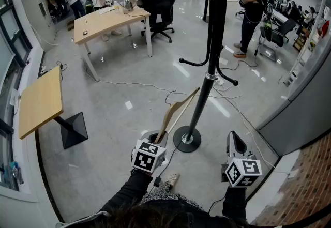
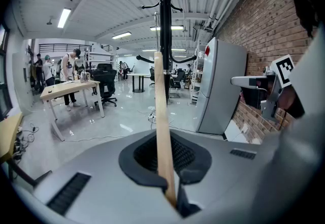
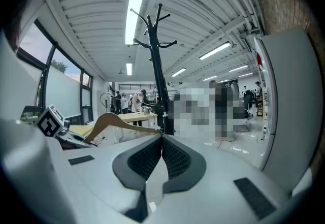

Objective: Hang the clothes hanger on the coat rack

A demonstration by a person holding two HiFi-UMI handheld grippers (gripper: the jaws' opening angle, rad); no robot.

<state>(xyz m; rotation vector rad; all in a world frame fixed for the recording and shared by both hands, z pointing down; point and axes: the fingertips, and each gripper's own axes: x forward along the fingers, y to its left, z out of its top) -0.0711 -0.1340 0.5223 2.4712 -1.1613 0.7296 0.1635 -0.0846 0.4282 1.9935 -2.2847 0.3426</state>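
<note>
Gripping the wooden hanger between tightly closed jaws, the left claw holds it low beside the coat rack pole. The right claw is closed and empty. Hanging is not yet done: the hanger must be raised onto a hook.

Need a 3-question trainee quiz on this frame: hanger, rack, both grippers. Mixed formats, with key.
1. True or false: the hanger already hangs on the rack.
2. The left gripper has its jaws: A) open and empty, B) shut on the hanger, C) shut on a rack hook.
3. Fill in: the right gripper, jaws together, holds ____.

Key: 1 false; 2 B; 3 nothing.
</note>
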